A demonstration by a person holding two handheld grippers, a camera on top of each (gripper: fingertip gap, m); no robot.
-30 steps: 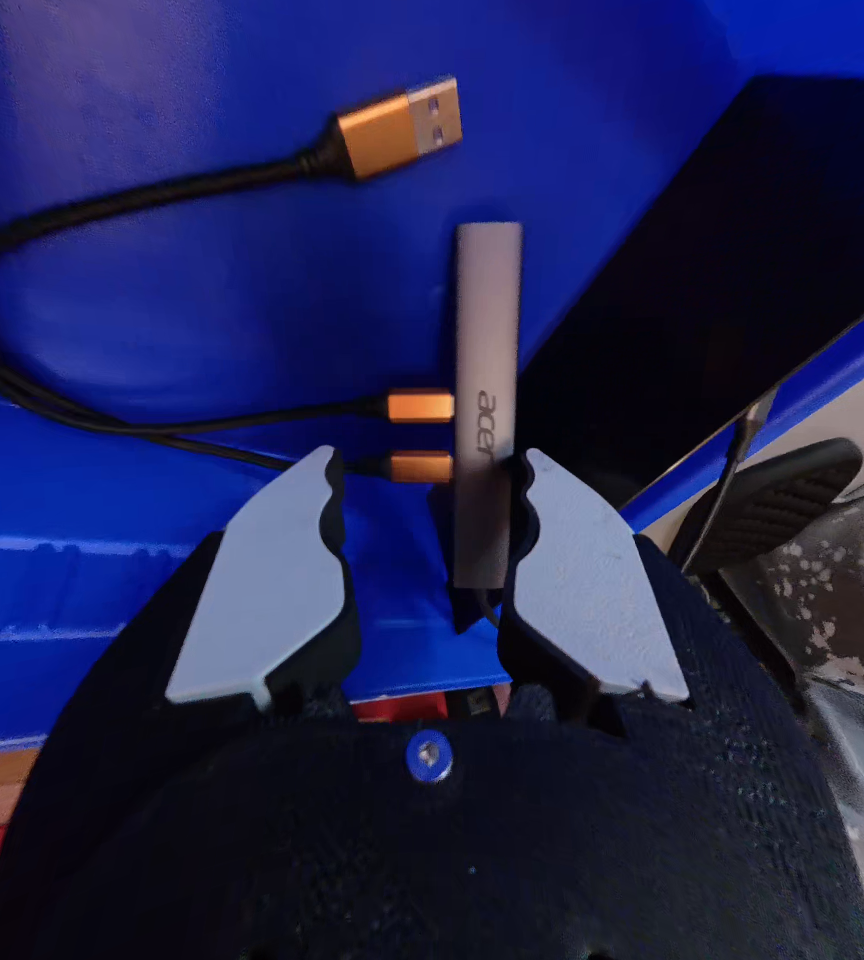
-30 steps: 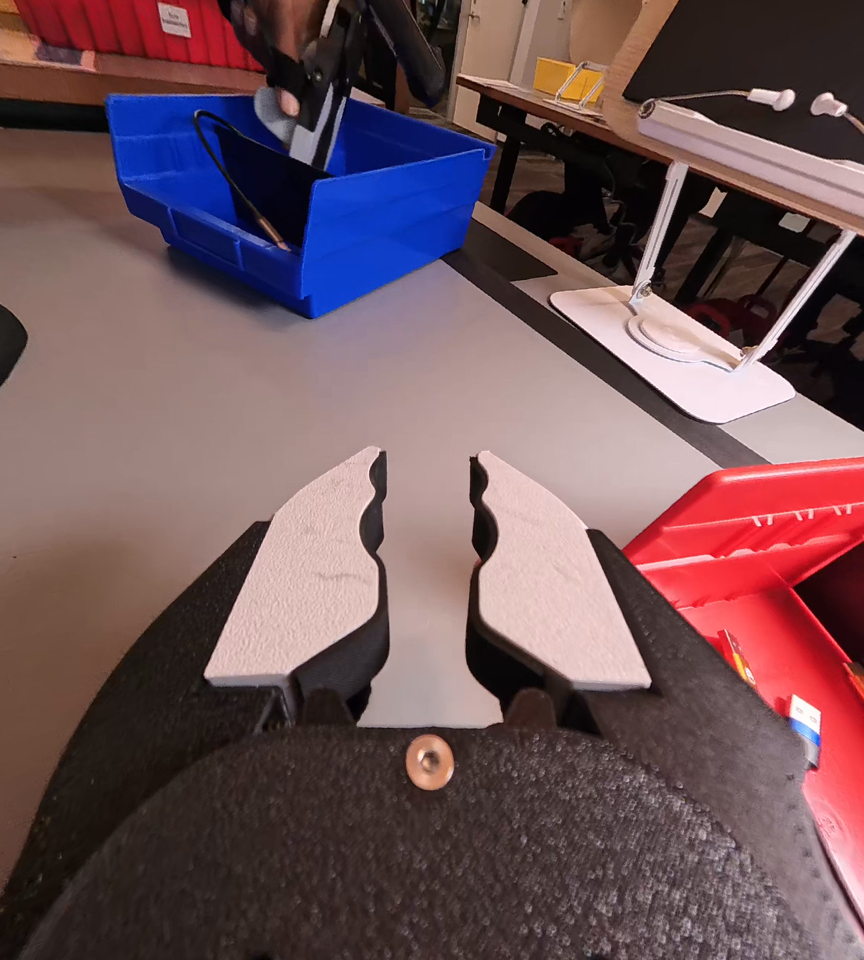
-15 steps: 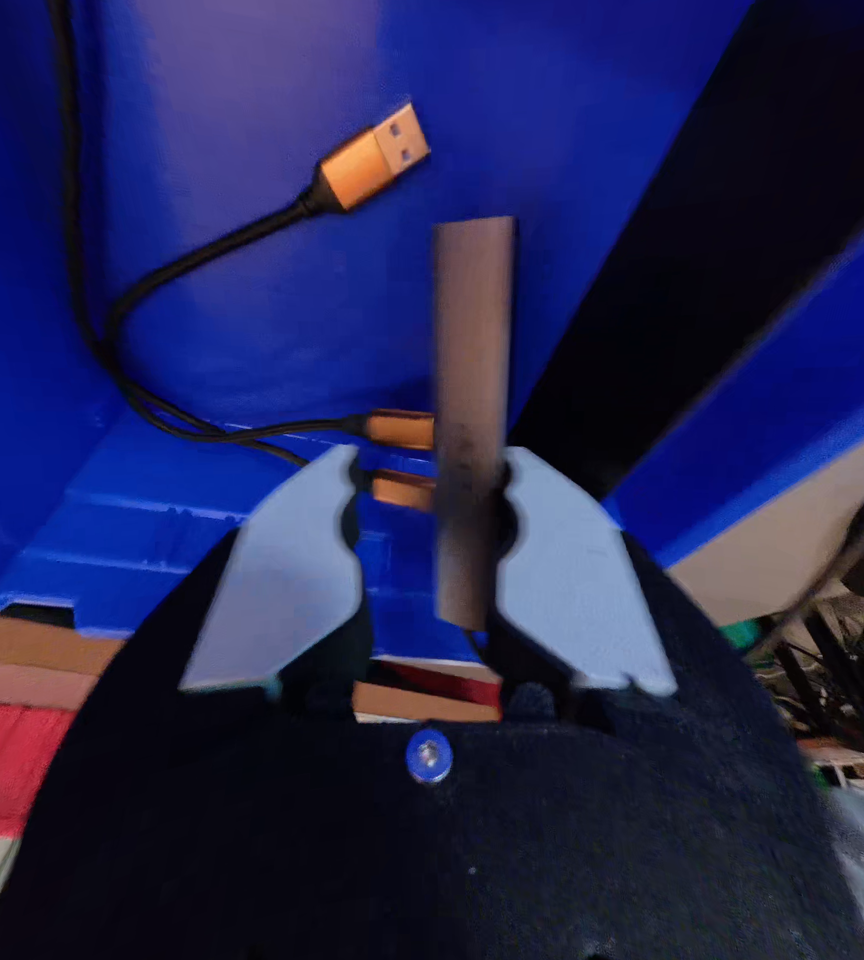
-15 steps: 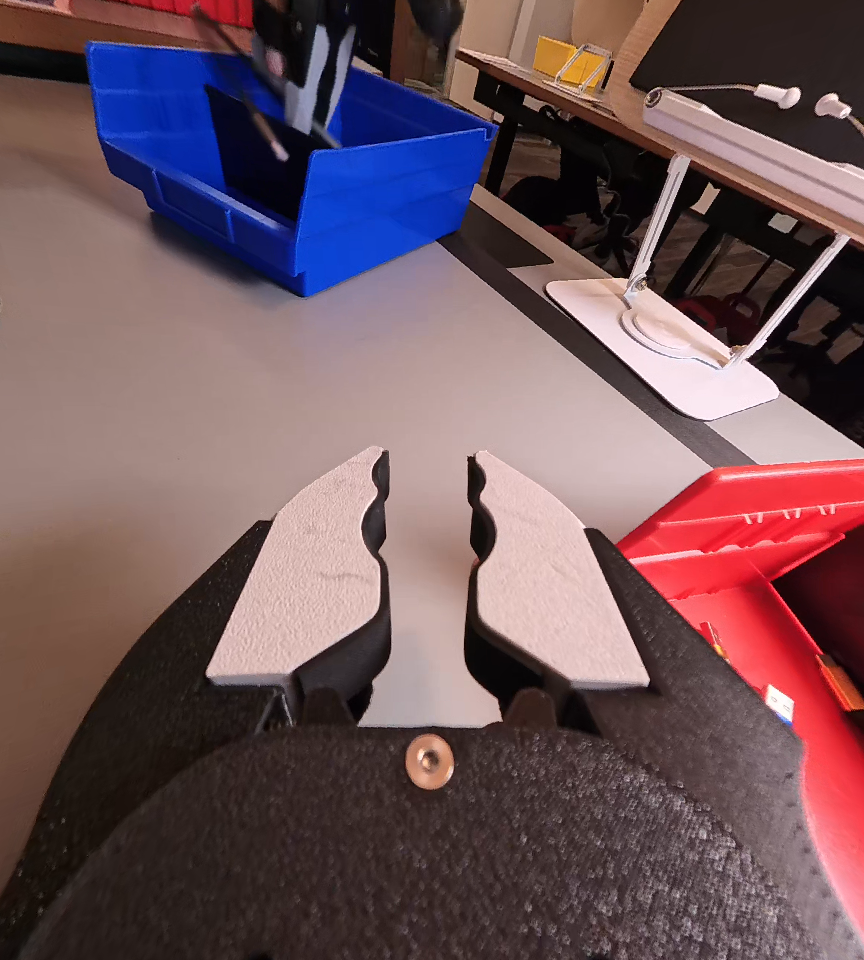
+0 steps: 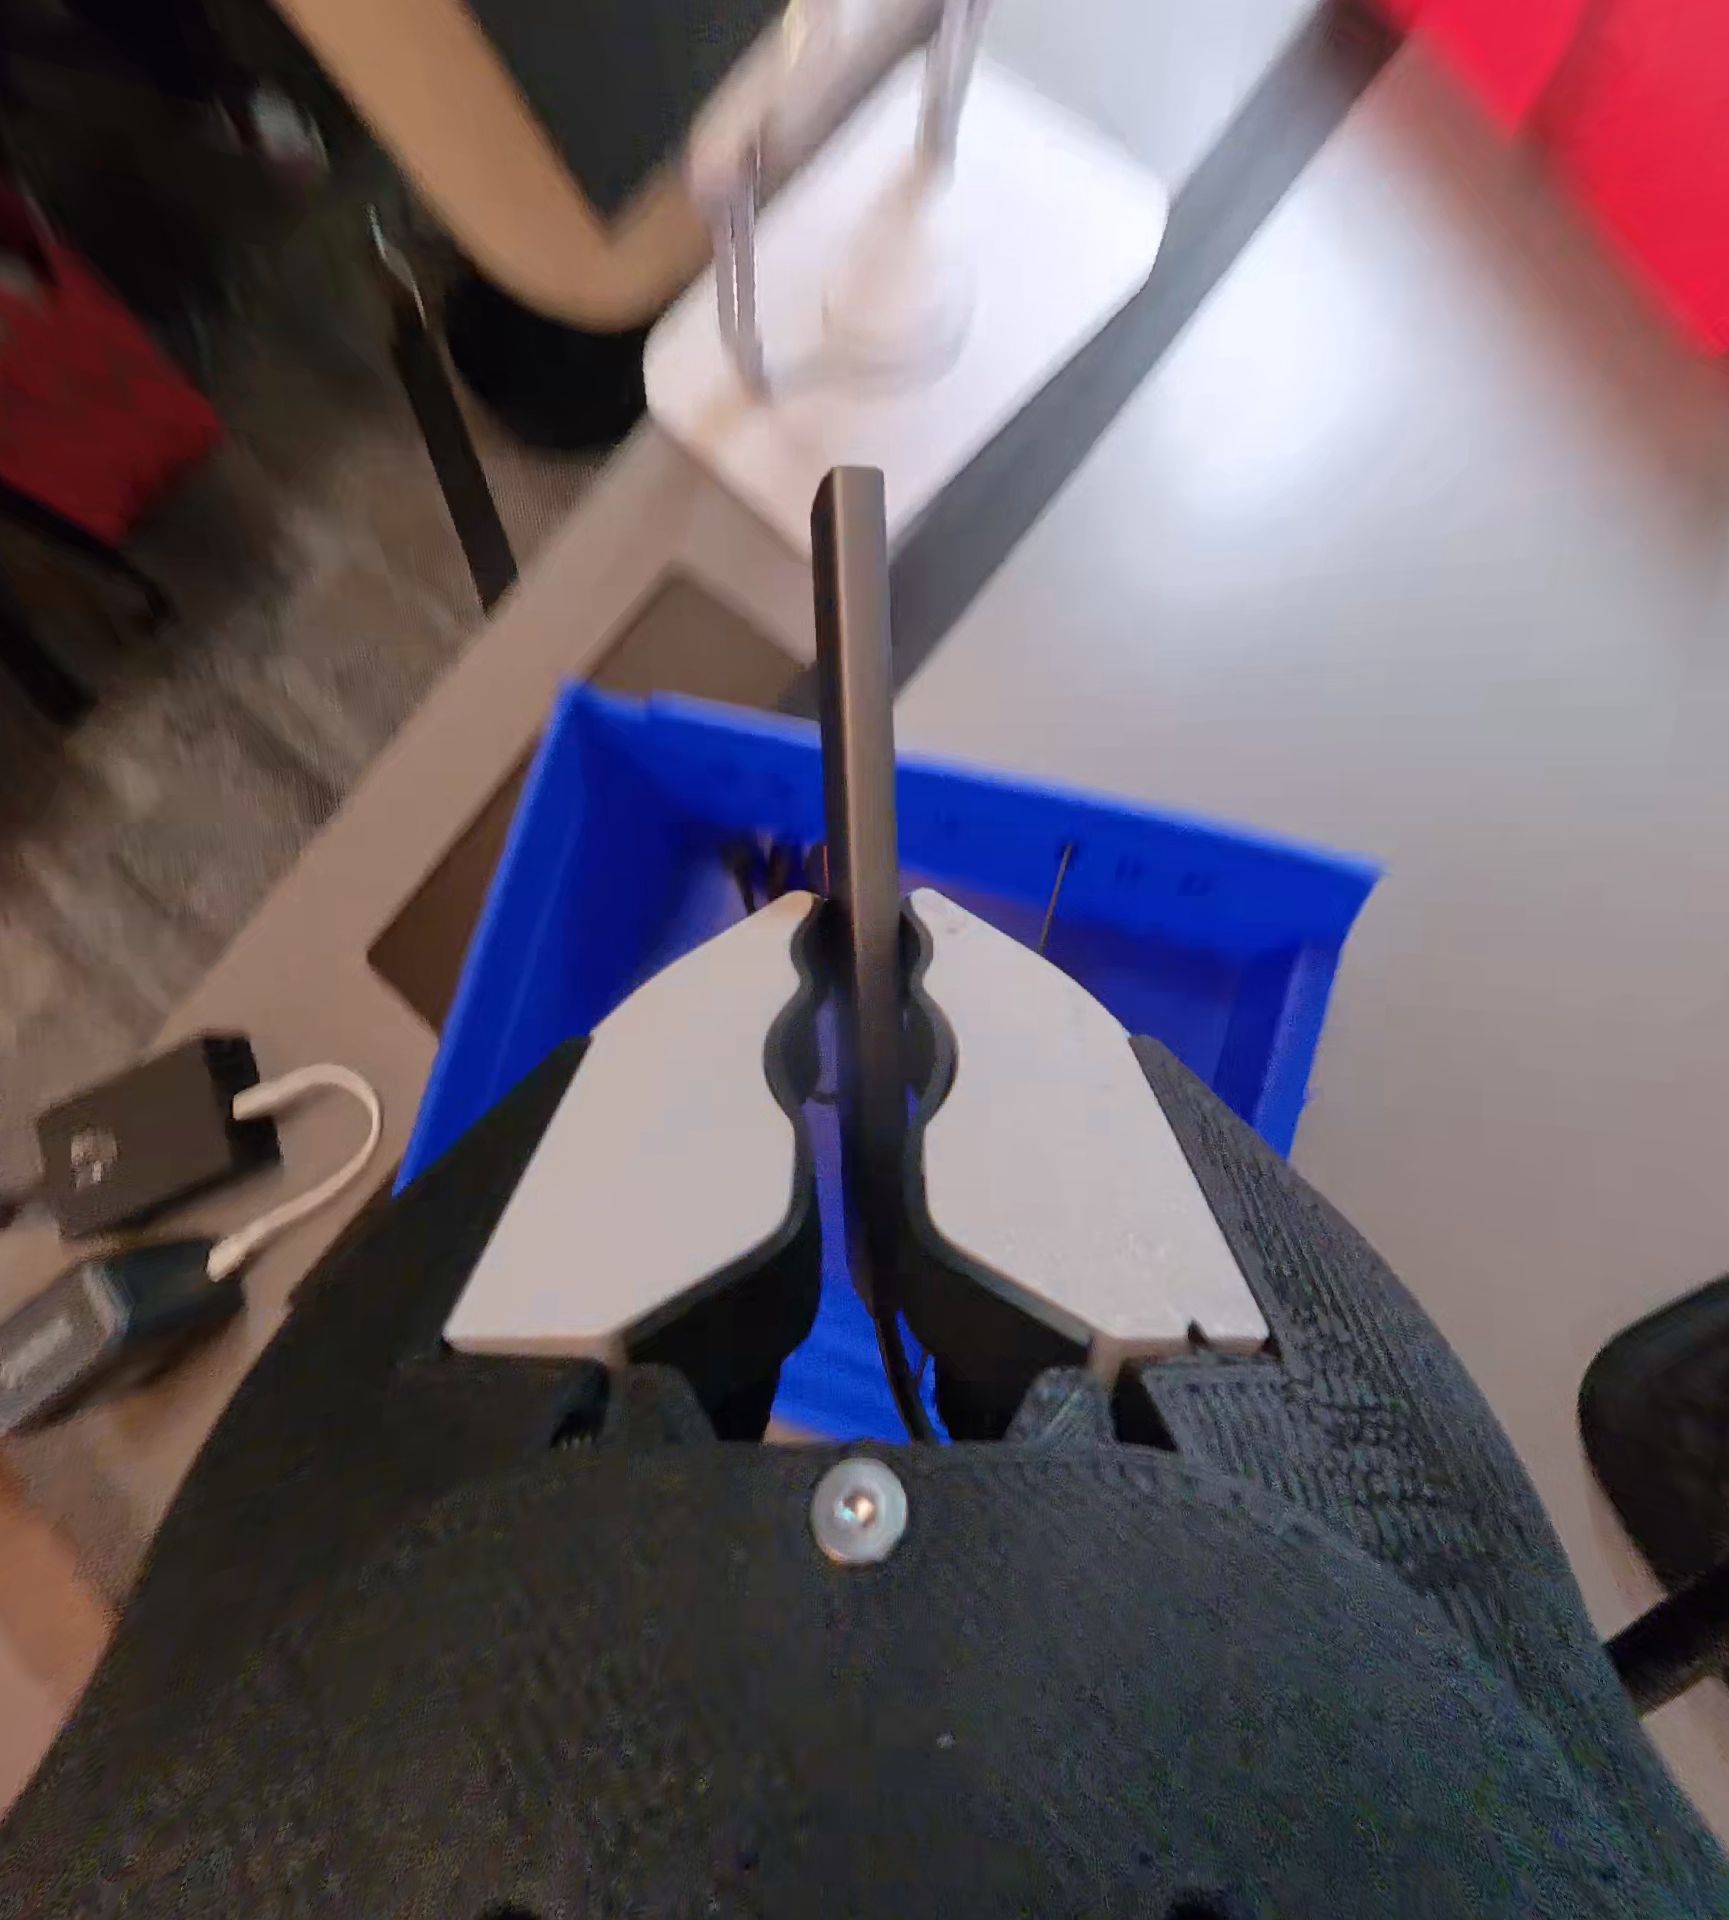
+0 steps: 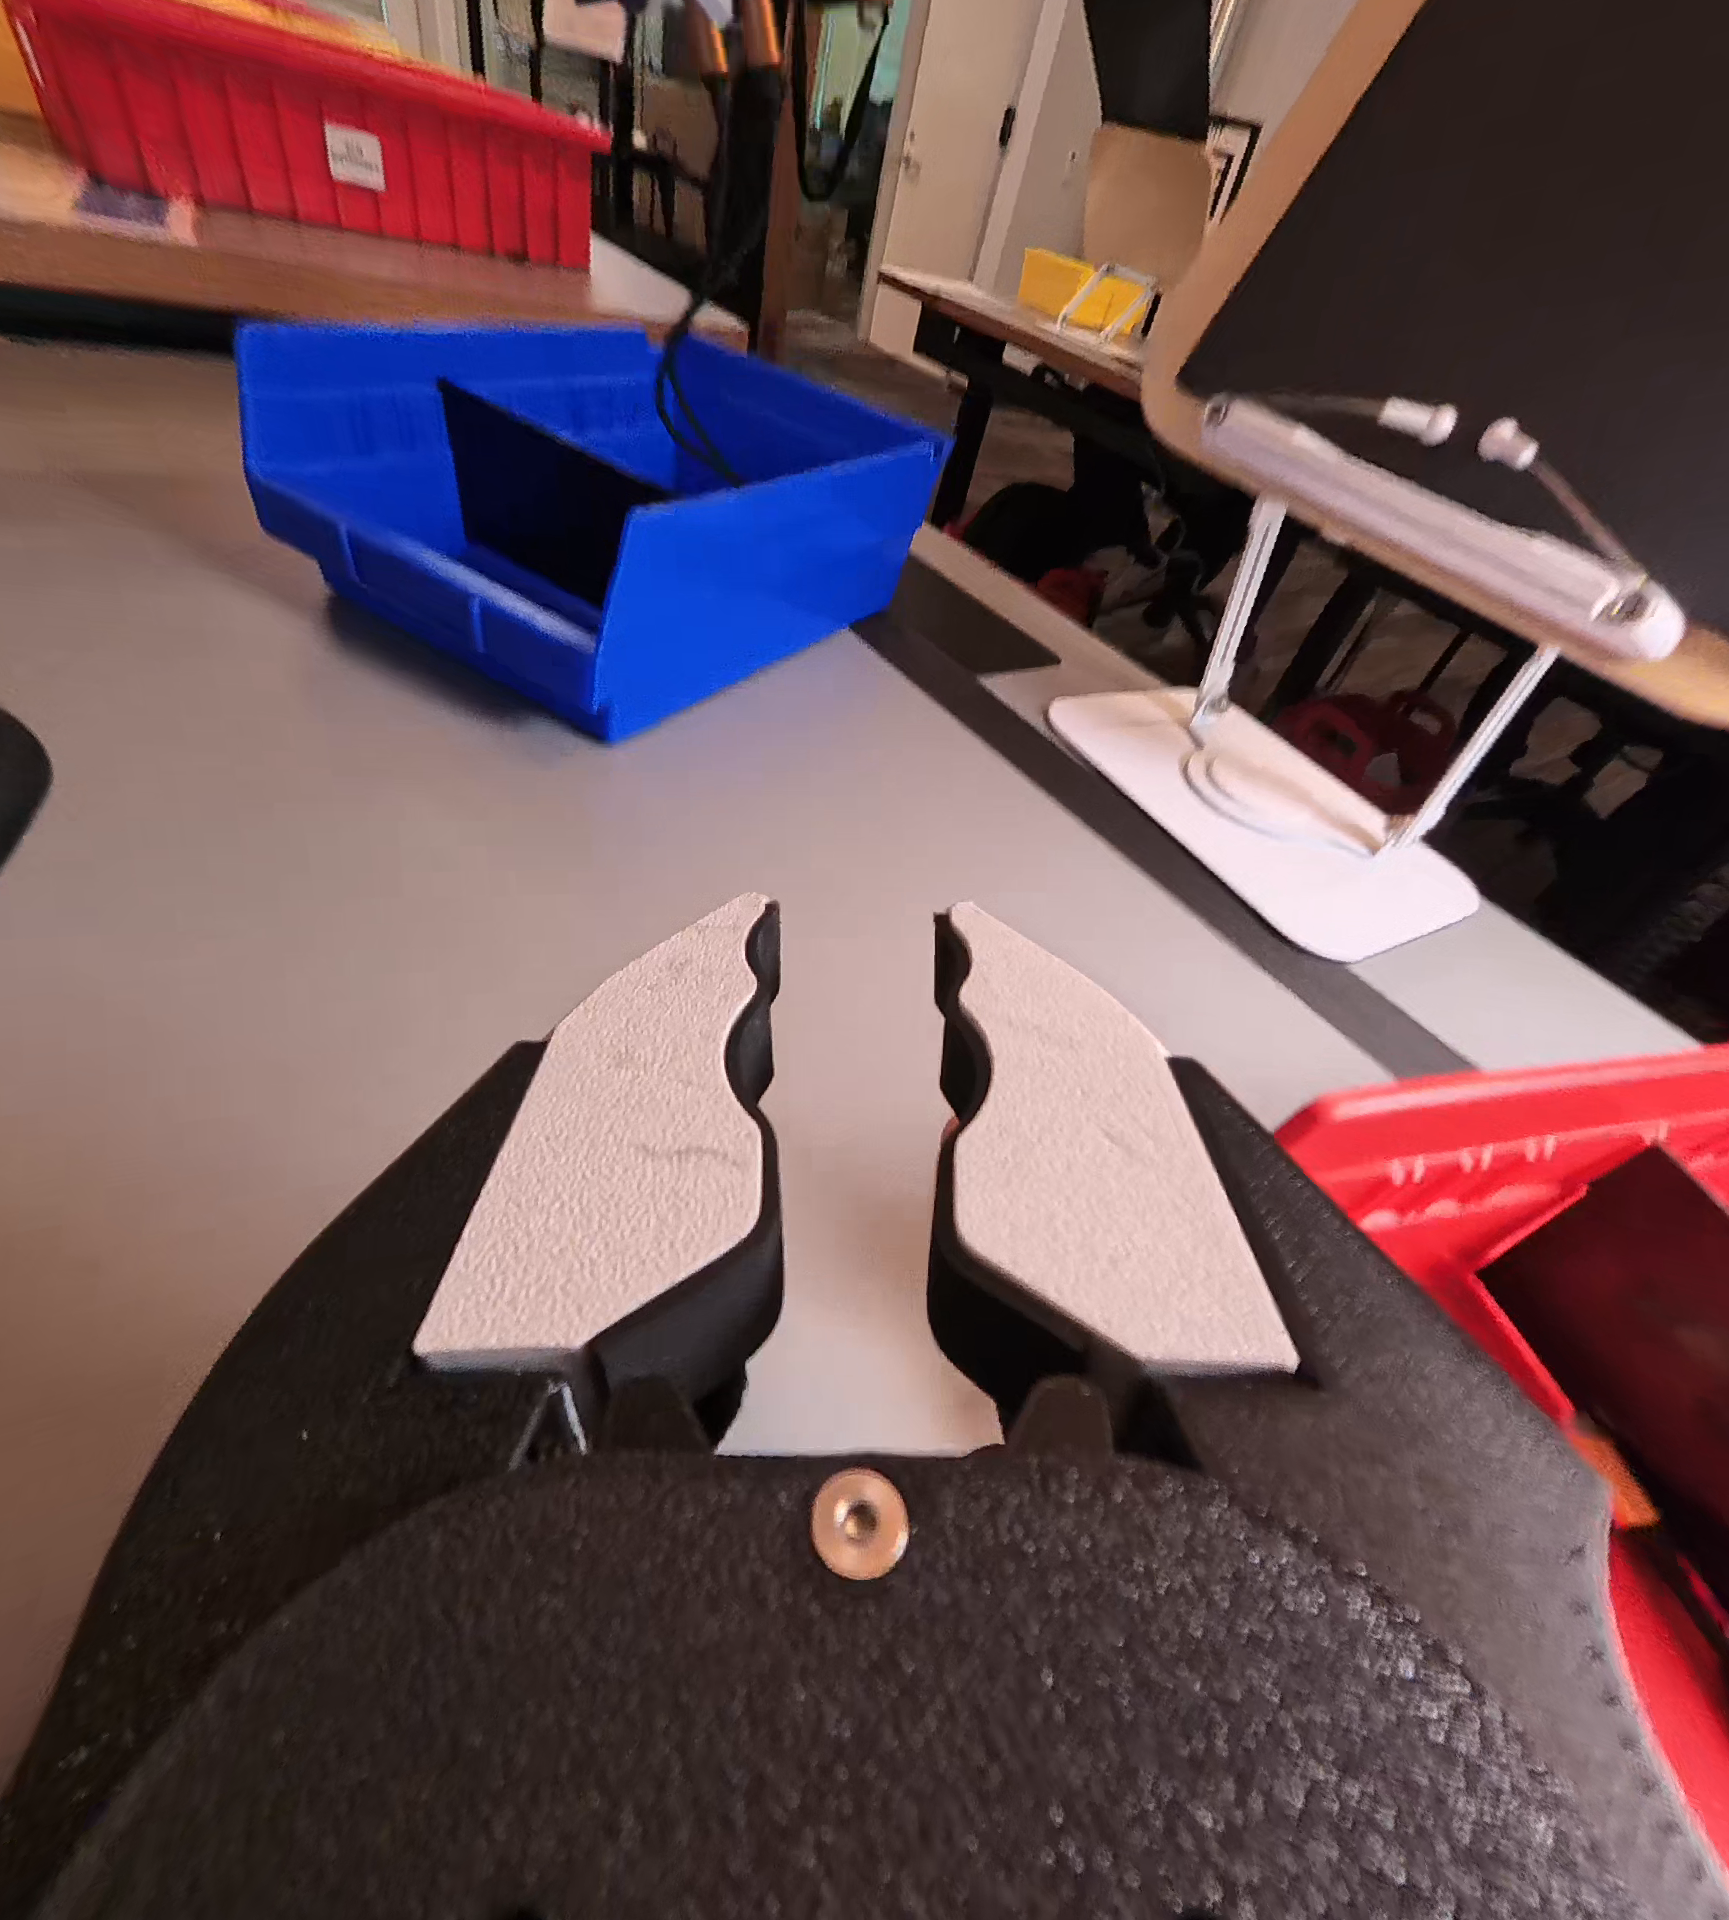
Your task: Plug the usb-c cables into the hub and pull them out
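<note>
While my left hand-held gripper [image 5: 860,925] is clamped tight on the hub [image 5: 852,727], I see that slim dark bar edge-on, standing up out of the fingertips and running down between the two pale fingers [image 5: 652,1143]. A thin black cable [image 5: 907,1387] trails from the hub's lower end, down through the gap toward the gripper body. Below the hub sits the blue bin [image 5: 1151,904] on the grey worktop [image 5: 1411,623], so the hub is held in the air above it. A little orange and black shows just left of the hub at the fingertips; it is too small and hidden for me to say whether those are plugs. Much of this view is smeared. Beyond the bin I make out a white stand base [image 5: 995,281], and at left, off the worktop edge, two small dark boxes joined by a white cord [image 5: 320,1143].

From my right side, the right hand-held gripper [image 6: 857,920] holds nothing, its fingers parted by a narrow gap, low over bare worktop. The blue bin lies well ahead, a black divider [image 6: 538,520] standing inside it, and black cables [image 6: 683,395] rise out of it toward the top of the frame, where orange plug ends [image 6: 735,36] hang, blurred. A red bin [image 6: 1618,1247] is just beside the gripper on the right, and the white stand is farther right.
</note>
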